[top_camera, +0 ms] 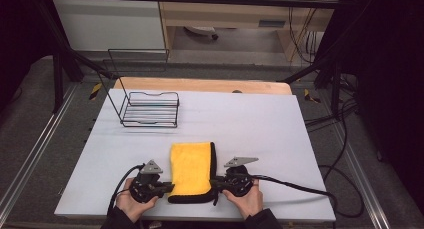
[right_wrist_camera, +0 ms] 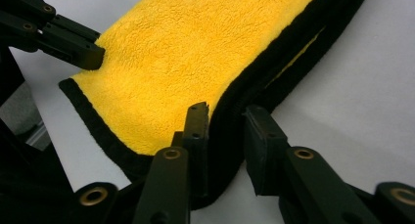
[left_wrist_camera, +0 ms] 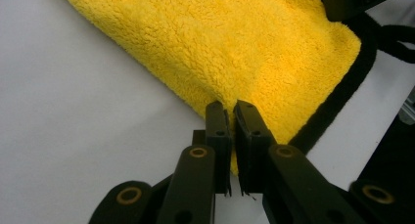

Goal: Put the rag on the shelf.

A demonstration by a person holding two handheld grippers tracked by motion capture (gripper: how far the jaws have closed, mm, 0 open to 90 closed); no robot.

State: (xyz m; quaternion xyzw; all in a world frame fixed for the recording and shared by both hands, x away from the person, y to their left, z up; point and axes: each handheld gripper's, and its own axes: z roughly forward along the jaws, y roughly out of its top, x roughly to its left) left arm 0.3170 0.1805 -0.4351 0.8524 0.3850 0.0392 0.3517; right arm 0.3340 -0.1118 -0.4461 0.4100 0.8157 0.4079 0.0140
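Observation:
A folded yellow towel point(top_camera: 190, 169) with a black border lies near the table's front edge. My left gripper point(top_camera: 167, 188) is at its near left corner. In the left gripper view the gripper point(left_wrist_camera: 231, 111) is shut on the towel's yellow edge point(left_wrist_camera: 220, 38), with the jaws almost together. My right gripper point(top_camera: 215, 181) is at the towel's near right side. In the right gripper view its jaws point(right_wrist_camera: 227, 116) stand wider, and the thick black folded edge point(right_wrist_camera: 230, 101) fills the space between them. The yellow face point(right_wrist_camera: 186, 53) spreads beyond, towards the left gripper point(right_wrist_camera: 73, 48).
A black wire rack point(top_camera: 150, 109) stands at the back left of the white table point(top_camera: 250, 124). Cables trail from both grippers, the right one running off the table's right edge. A dark metal frame surrounds the table.

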